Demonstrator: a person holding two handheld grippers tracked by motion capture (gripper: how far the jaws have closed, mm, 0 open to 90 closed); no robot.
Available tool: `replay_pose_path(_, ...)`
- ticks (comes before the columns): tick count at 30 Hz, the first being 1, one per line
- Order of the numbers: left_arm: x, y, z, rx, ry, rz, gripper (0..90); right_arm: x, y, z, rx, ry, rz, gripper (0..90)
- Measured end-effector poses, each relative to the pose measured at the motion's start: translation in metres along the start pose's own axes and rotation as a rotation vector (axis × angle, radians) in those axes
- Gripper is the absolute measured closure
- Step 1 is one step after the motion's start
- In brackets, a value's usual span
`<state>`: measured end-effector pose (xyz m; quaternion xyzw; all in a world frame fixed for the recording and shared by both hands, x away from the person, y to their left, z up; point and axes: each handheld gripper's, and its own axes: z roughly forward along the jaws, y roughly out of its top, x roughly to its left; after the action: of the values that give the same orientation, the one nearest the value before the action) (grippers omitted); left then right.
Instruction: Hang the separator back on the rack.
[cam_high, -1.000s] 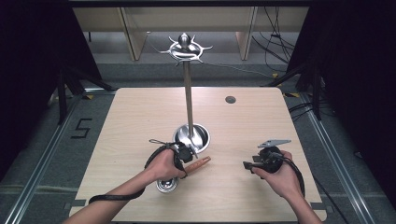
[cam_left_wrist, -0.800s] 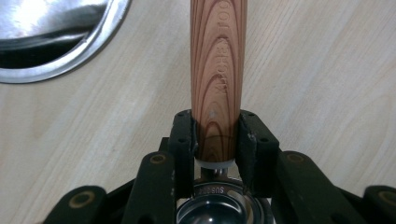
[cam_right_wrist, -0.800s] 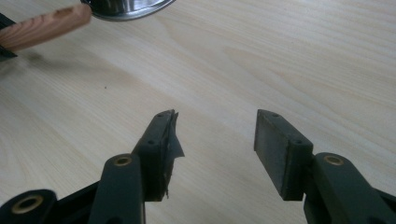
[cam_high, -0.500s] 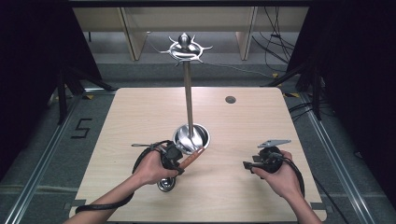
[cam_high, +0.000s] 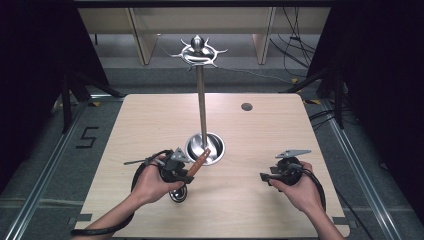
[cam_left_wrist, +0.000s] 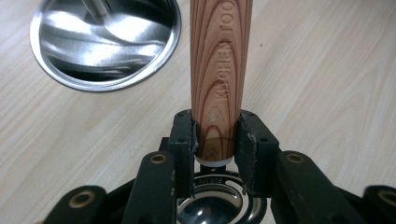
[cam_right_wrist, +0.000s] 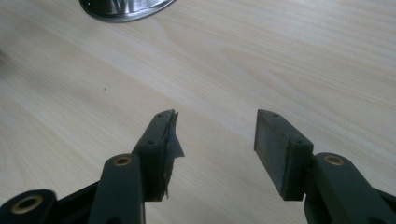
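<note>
My left gripper (cam_high: 189, 171) is shut on the wooden handle (cam_high: 199, 161) of a kitchen utensil. The handle slants up toward the round steel base (cam_high: 216, 150) of a utensil stand. The utensil's steel bowl (cam_high: 178, 194) hangs below the hand, close to the table. In the left gripper view both pads clamp the handle (cam_left_wrist: 220, 70) near its lower end, and the steel bowl (cam_left_wrist: 210, 212) shows beneath the jaws. The stand's pole (cam_high: 201, 105) rises to a ring of hooks (cam_high: 198, 51). My right gripper (cam_high: 265, 176) is open over the table at the right, with nothing between its fingers (cam_right_wrist: 156, 140).
The light wooden table (cam_high: 150, 120) has a small dark grommet (cam_high: 246, 106) at the back right. The stand base (cam_left_wrist: 105, 42) lies just ahead of the left gripper. Cables trail from both grippers toward the table's front edge. Dark floor and shelving surround the table.
My left hand has shifted left and risen slightly, with the utensil in its grip and the handle tip now raised toward the stand base. The right hand has stayed still.
</note>
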<state>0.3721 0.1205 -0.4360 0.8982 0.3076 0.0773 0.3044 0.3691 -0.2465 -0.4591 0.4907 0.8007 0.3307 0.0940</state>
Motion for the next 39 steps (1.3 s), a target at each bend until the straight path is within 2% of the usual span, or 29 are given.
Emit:
replay_pose_path(1,0.000,-0.001,-0.001,-0.022,0.005,-0.002,68.8,-0.002,-0.001,0.003,-0.025,-0.012,-0.034,49.4)
replay_pose_path(2,0.000,-0.002,-0.002,-0.031,0.002,-0.016,68.8,0.000,0.000,0.000,-0.003,-0.003,-0.013,49.4)
replay_pose_path(3,0.001,-0.002,-0.004,-0.042,0.010,-0.009,68.8,0.000,0.000,0.000,0.003,-0.002,-0.003,49.4)
replay_pose_path(4,0.000,-0.003,-0.004,-0.064,0.012,-0.024,68.8,-0.001,-0.001,0.001,-0.006,-0.011,-0.025,49.4)
replay_pose_path(5,0.001,-0.004,-0.007,-0.066,0.020,-0.021,68.8,0.000,0.000,-0.001,0.004,-0.003,-0.001,49.4)
replay_pose_path(6,0.001,-0.005,-0.008,-0.077,0.013,-0.014,68.8,0.000,0.001,-0.002,0.021,-0.010,-0.004,49.4)
replay_pose_path(7,0.001,-0.006,-0.009,-0.095,0.017,-0.038,68.8,0.000,0.001,-0.003,0.023,-0.011,0.002,49.4)
replay_pose_path(8,0.001,-0.007,-0.011,-0.107,0.019,-0.025,68.8,0.000,0.001,-0.003,0.022,-0.011,0.007,49.4)
replay_pose_path(9,0.001,-0.007,-0.012,-0.114,0.023,-0.042,68.8,0.000,0.001,-0.003,0.021,-0.012,0.007,49.4)
replay_pose_path(10,0.000,-0.008,-0.013,-0.133,0.024,-0.055,68.8,-0.002,0.001,-0.001,-0.001,-0.013,-0.028,49.4)
replay_pose_path(12,0.001,-0.010,-0.015,-0.152,0.023,-0.053,68.8,-0.002,0.001,-0.001,-0.003,-0.013,-0.026,49.4)
replay_pose_path(13,0.001,-0.010,-0.016,-0.161,0.025,-0.059,68.8,0.001,0.001,-0.003,0.019,-0.012,0.012,49.4)
replay_pose_path(14,0.001,-0.011,-0.017,-0.174,0.027,-0.061,68.8,0.001,0.001,-0.002,0.009,-0.010,0.011,49.4)
replay_pose_path(15,0.001,-0.011,-0.018,-0.181,0.026,-0.064,68.8,0.000,0.001,-0.003,0.024,0.001,0.007,49.4)
replay_pose_path(16,0.000,-0.012,-0.019,-0.196,0.028,-0.081,68.8,-0.002,0.002,-0.003,0.014,-0.027,-0.043,49.4)
replay_pose_path(17,0.000,-0.012,-0.020,-0.205,0.024,-0.083,68.8,-0.002,0.002,-0.002,0.012,-0.012,-0.028,49.4)
replay_pose_path(18,0.000,-0.012,-0.021,-0.213,0.025,-0.088,68.8,-0.002,0.002,-0.003,0.014,-0.017,-0.030,49.4)
replay_pose_path(19,0.000,-0.012,-0.021,-0.227,0.026,-0.089,68.8,-0.002,0.001,0.000,-0.011,-0.012,-0.022,49.4)
replay_pose_path(20,-0.001,-0.013,-0.023,-0.233,0.030,-0.093,68.8,0.001,0.000,-0.001,0.003,-0.012,0.014,49.4)
replay_pose_path(26,-0.001,-0.013,-0.028,-0.289,0.038,-0.108,68.8,0.000,0.000,0.000,-0.010,-0.013,0.011,49.3)
replay_pose_path(27,-0.001,-0.012,-0.030,-0.315,0.045,-0.107,68.8,-0.003,0.000,0.001,-0.030,-0.009,-0.036,49.3)
replay_pose_path(28,-0.002,-0.012,-0.031,-0.322,0.058,-0.108,68.8,-0.003,0.000,0.001,-0.031,-0.008,-0.036,49.3)
replay_pose_path(29,-0.002,-0.012,-0.033,-0.329,0.060,-0.110,68.8,-0.002,0.001,-0.001,-0.006,-0.006,-0.022,49.3)
replay_pose_path(30,-0.002,-0.011,-0.034,-0.340,0.057,-0.112,68.8,-0.002,0.001,-0.002,0.011,-0.015,-0.027,49.3)
replay_pose_path(31,-0.002,-0.011,-0.035,-0.349,0.064,-0.098,68.8,-0.002,0.001,-0.002,0.010,-0.012,-0.027,49.3)
replay_pose_path(36,-0.003,-0.011,-0.040,-0.381,0.082,-0.114,68.8,-0.002,0.001,-0.003,0.011,-0.018,-0.029,49.3)
replay_pose_path(37,-0.004,-0.010,-0.040,-0.402,0.085,-0.122,68.8,-0.002,0.002,-0.003,0.010,-0.018,-0.030,49.3)
replay_pose_path(39,-0.005,-0.010,-0.042,-0.407,0.095,-0.126,68.8,-0.001,0.001,-0.002,-0.010,-0.012,-0.019,49.3)
